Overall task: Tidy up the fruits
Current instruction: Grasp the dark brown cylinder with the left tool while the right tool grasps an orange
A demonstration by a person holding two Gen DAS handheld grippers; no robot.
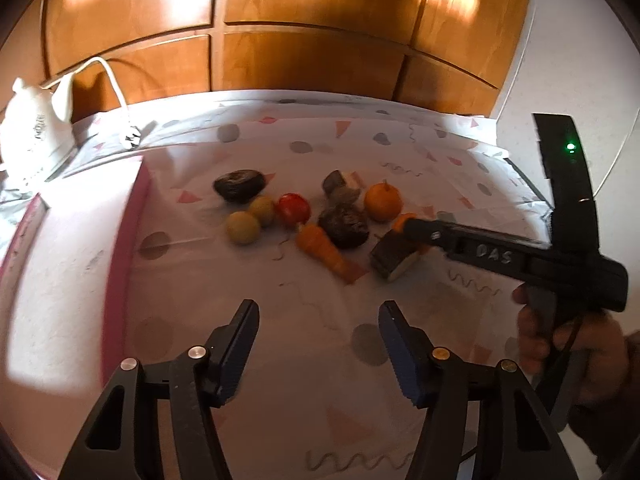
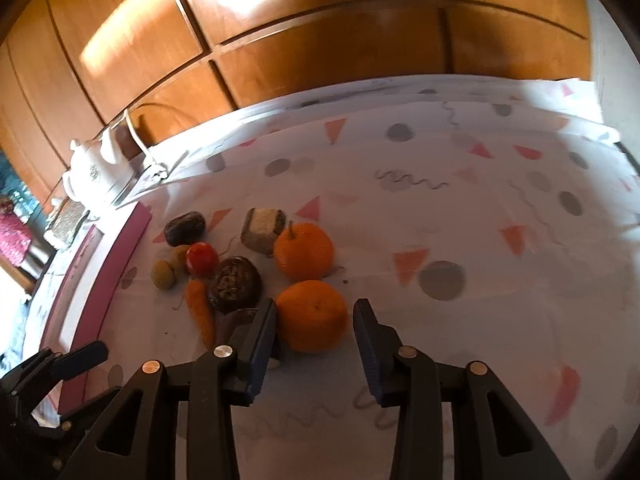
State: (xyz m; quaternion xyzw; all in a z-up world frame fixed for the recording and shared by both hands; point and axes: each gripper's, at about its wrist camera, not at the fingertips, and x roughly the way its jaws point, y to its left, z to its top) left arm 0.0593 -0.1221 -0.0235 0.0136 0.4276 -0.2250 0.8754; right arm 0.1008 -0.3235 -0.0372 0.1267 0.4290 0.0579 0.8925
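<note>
A cluster of toy fruits and vegetables lies on the patterned tablecloth [image 1: 320,340]. In the right wrist view my right gripper [image 2: 316,340] is open, its jaws either side of a near orange [image 2: 312,314]. Beyond it are a second orange with a stem [image 2: 304,256], a dark round fruit [image 2: 236,284], a carrot [image 2: 200,312], a red tomato [image 2: 202,258], two yellow-green fruits [image 2: 163,274] and a dark avocado [image 2: 186,228]. In the left wrist view my left gripper [image 1: 318,344] is open and empty, short of the cluster. The right gripper [image 1: 412,226] reaches in from the right.
A white iron [image 1: 36,136] with a cord stands at the far left edge. A pink mat or tray edge [image 1: 124,248] runs along the left. A wooden wardrobe [image 1: 304,24] stands behind the table. A cut beige-and-dark piece [image 2: 264,230] lies by the stemmed orange.
</note>
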